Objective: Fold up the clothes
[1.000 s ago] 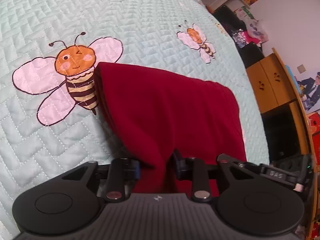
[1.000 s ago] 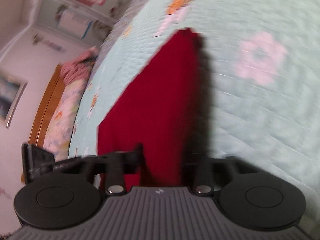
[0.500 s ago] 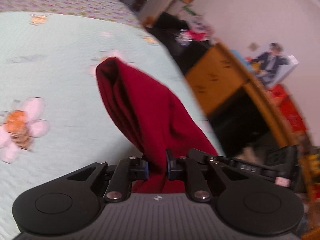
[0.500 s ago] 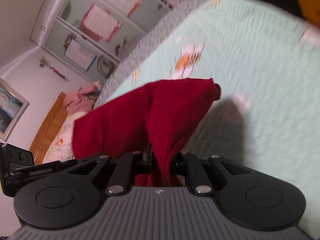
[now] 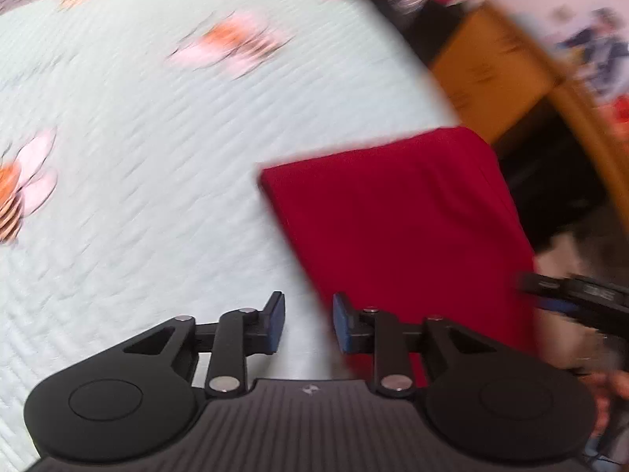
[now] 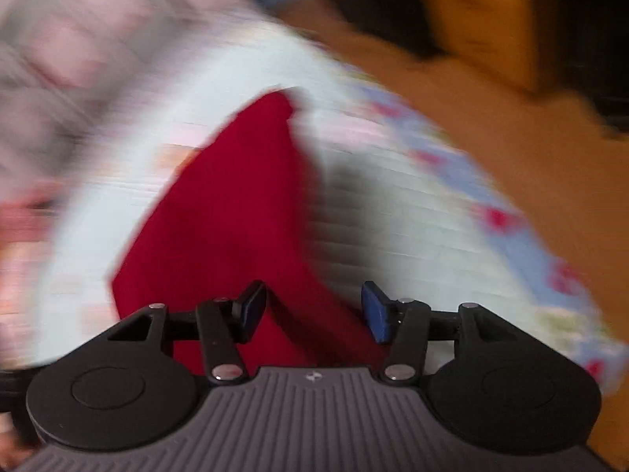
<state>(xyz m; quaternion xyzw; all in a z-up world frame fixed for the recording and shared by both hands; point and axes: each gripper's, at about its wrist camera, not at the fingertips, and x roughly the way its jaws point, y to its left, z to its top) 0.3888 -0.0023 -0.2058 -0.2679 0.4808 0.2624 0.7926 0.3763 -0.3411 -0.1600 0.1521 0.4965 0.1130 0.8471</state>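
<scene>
Lying folded on a pale quilted bed (image 5: pixel 165 181), near its edge: a red garment (image 5: pixel 397 232), flat and roughly rectangular in the left wrist view, a tapering red wedge in the blurred right wrist view. Printed bees (image 5: pixel 232 45) smearing across the quilt from camera motion; a wooden cabinet (image 5: pixel 495 78) standing beyond the bed's edge.

Hovering over the garment's near-left corner: the left gripper (image 5: pixel 308 324), fingers opening, blue pads apart, nothing pinched, only bare quilt and a sliver of red edge showing in the gap.

Hanging above the garment's near end: the right gripper (image 6: pixel 314 308), fingers opening wide, red cloth visible between them but neither pad pressing on it.

Judging by its sag and soft edges: a light, limp, thick-knit fabric, not slippery and not fragile, likely drooping and unfolding if lifted from one point. Best taken at two corners of the same edge, pinching through all layers at once, keeping the fold from sliding apart.
</scene>
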